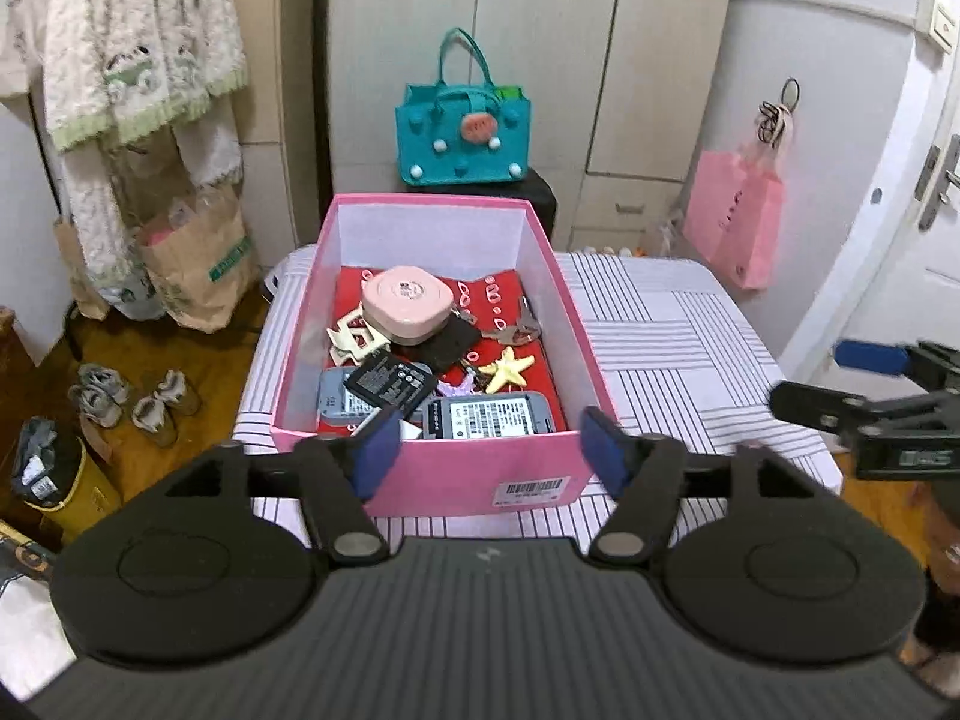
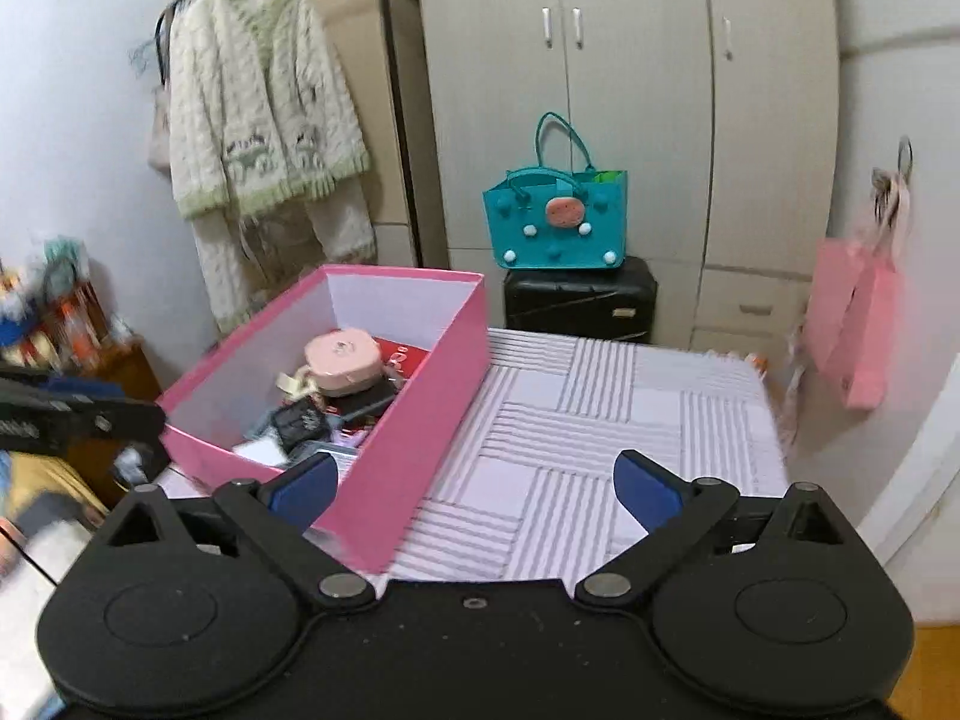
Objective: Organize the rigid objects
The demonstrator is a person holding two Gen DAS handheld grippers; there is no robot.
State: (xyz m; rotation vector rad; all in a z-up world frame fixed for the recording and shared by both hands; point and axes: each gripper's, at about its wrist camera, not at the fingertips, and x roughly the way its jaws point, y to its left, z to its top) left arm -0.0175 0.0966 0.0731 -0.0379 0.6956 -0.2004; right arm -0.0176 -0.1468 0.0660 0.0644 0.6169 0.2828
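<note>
Pink box [image 1: 474, 468], open top, cluttered inside

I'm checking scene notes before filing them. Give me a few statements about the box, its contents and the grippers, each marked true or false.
1. The pink box has a lid on it. False: it is open at the top.
2. A yellow starfish lies inside the box. True.
3. The left gripper is shut on a phone. False: its jaws are apart and hold nothing.
4. The right gripper is open and holds nothing. True.
5. The teal handbag sits on the striped tablecloth. False: it stands on a black suitcase behind the table.
</note>
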